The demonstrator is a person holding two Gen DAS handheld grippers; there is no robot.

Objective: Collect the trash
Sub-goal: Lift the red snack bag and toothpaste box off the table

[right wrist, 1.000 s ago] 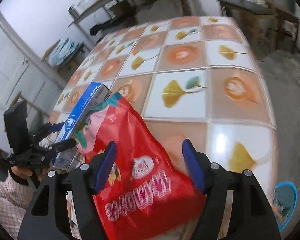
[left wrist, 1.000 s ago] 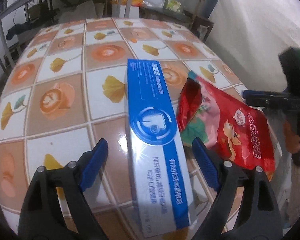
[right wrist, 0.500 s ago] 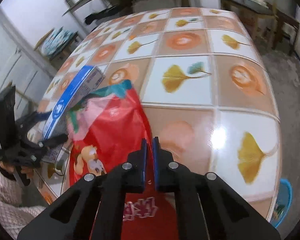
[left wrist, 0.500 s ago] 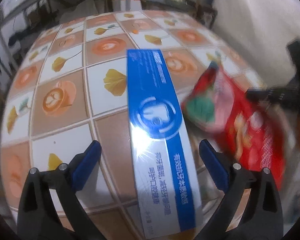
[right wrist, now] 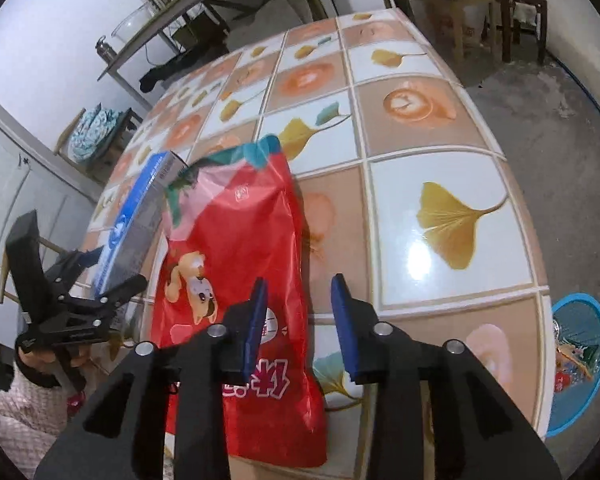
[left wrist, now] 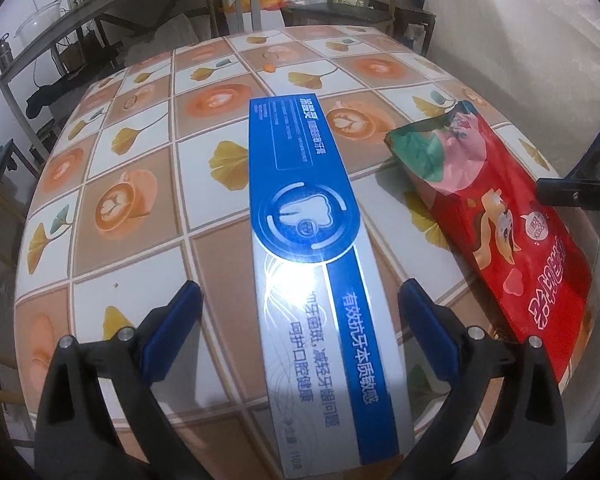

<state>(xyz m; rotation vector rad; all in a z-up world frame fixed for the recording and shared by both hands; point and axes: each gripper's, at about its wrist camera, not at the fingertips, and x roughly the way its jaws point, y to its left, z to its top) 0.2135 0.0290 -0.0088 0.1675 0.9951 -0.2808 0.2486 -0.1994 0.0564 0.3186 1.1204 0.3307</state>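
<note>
Beside the table point(right wrist: 452, 160), only the right view shows a blue bin point(right wrist: 580, 364).

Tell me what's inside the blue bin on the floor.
The blue bin holds crumpled wrappers, green and red ones showing. The table edge covers its near side, so the rest of its contents can't be seen.
</note>
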